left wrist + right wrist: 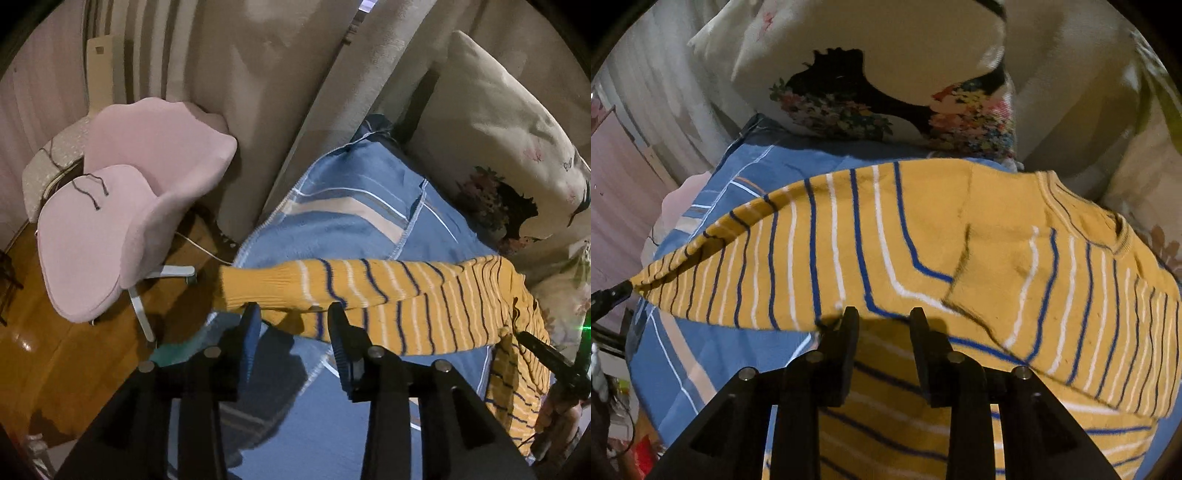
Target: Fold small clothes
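The yellow striped sweater (388,295) lay spread on a blue blanket (351,206) that covered the bed, with one sleeve stretched out toward the bed's edge on the side of the pink chair (122,206). In the left wrist view the ribbed cuff of that sleeve reached the blanket's stitched border.

The left gripper (293,314) hung over that sleeve with its jaws parted. The sleeve's lower edge sat just at the two fingertips, and a fold of yellow knit showed in the gap between them, but neither pad pressed on the cloth. The blanket showed below the gap.

The right gripper (882,317) stood over the body of the sweater (923,240), its jaws also apart. A folded-over flap of the sweater crossed just in front of the fingertips, its lower edge touching or nearly touching the left fingertip (849,321), while more striped knit lay beneath the jaws. Nothing was pinched between the pads. The neckline of the sweater lay toward the right of that view, near the floral pillow (871,103) at the head of the bed.

At the right rim of the left wrist view, the right gripper's black frame showed beside the sweater's far part, with a hand (561,417) on it.
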`<move>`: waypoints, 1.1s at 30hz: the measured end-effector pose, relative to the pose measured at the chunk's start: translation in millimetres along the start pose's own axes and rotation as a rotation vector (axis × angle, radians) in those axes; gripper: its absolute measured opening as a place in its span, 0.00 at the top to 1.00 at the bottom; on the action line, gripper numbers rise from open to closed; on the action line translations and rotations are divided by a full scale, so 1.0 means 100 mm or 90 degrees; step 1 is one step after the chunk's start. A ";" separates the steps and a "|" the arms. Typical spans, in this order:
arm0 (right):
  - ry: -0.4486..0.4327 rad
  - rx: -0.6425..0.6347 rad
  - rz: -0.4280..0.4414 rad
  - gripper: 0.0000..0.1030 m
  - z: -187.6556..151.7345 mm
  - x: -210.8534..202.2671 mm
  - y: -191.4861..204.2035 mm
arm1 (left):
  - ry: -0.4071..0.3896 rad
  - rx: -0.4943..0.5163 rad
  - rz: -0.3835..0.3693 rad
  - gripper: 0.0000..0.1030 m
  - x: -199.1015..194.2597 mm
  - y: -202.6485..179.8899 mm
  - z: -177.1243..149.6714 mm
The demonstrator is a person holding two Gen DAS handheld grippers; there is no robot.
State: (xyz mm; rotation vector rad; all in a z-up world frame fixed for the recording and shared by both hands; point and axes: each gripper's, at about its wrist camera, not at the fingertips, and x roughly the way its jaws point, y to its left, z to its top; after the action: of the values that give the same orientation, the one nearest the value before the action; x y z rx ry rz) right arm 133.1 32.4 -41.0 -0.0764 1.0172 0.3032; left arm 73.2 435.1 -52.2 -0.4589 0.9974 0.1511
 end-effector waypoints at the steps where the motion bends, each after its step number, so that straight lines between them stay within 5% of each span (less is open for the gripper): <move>1: 0.002 0.008 -0.002 0.70 -0.02 -0.03 -0.03 | 0.000 0.028 0.001 0.63 0.02 -0.03 0.01; 7: 0.009 0.058 -0.017 0.70 -0.11 -0.13 -0.23 | 0.034 0.173 0.024 0.58 0.21 -0.22 -0.01; 17: 0.025 0.097 -0.037 0.70 -0.28 -0.18 -0.36 | 0.016 0.184 0.051 0.58 0.28 -0.09 0.36; 33: 0.041 0.117 -0.051 0.69 -0.41 -0.21 -0.42 | 0.123 -0.009 -0.105 0.56 0.79 0.40 0.57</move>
State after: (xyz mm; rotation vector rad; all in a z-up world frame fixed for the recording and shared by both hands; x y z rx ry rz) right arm 100.8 -20.2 -48.1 0.0398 1.0993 0.1337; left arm 147.1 489.8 -104.4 -0.5738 1.1431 -0.0352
